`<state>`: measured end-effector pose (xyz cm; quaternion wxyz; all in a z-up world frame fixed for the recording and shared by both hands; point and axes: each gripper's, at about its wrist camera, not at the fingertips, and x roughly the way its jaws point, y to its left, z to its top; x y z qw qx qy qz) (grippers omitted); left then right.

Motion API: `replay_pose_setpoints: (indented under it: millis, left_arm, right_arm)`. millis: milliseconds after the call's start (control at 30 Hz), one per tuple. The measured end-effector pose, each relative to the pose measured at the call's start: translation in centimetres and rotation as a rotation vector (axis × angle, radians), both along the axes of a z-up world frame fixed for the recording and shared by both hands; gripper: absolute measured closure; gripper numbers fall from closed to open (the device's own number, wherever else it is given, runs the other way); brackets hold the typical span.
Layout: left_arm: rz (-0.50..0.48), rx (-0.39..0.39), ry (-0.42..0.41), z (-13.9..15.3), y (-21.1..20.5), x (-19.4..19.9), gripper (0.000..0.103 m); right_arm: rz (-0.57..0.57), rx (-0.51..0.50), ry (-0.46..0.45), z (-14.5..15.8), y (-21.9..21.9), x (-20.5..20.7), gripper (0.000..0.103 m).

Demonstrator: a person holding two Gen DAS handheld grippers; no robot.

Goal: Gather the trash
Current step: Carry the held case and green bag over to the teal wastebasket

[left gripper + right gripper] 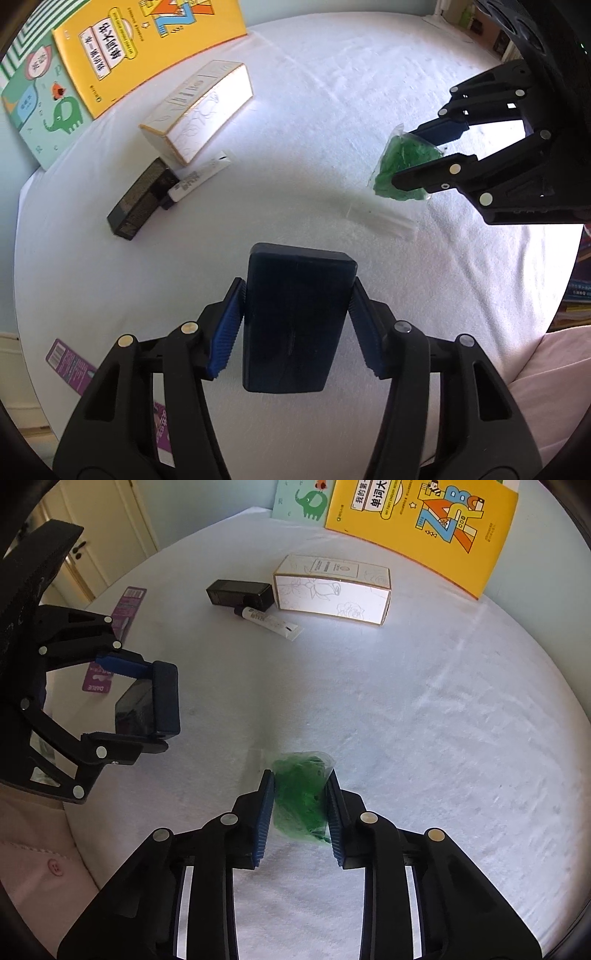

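Note:
In the left wrist view my left gripper [298,284] is shut on a dark blue-black box [295,325], its blue pads pressing both sides, lifted over the white cloth [295,166]. The right wrist view shows that left gripper [155,705] and the dark box [166,701] at the left. My right gripper [300,775] is shut on a crumpled green plastic bag [301,801] just above the cloth. From the left wrist view the right gripper [406,157] pinches the green bag [391,162] at the right.
A white rose-printed box [332,590], a black box [240,592] and a small tube [266,620] lie at the back. Behind them stand a yellow book [424,524] and an elephant book [40,107]. A purple card pack [70,365] and a clear wrapper [384,221] lie nearby.

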<state>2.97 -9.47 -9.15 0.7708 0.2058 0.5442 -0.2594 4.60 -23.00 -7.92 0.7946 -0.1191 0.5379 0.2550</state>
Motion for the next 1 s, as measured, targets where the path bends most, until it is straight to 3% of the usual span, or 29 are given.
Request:
replay_pose_setpoints:
  millis: [467, 1000]
  left_arm:
    - [0.132, -0.008, -0.07, 3.2, 4.3, -4.0, 0.051]
    - [0.353, -0.011, -0.122, 5.5, 12.8, -6.6, 0.051]
  right_arm:
    - [0.038, 0.051, -0.042, 2.4, 2.8, -1.0, 0.086]
    - [0.231, 0.127, -0.109, 6.5, 12.6, -0.8, 0.086]
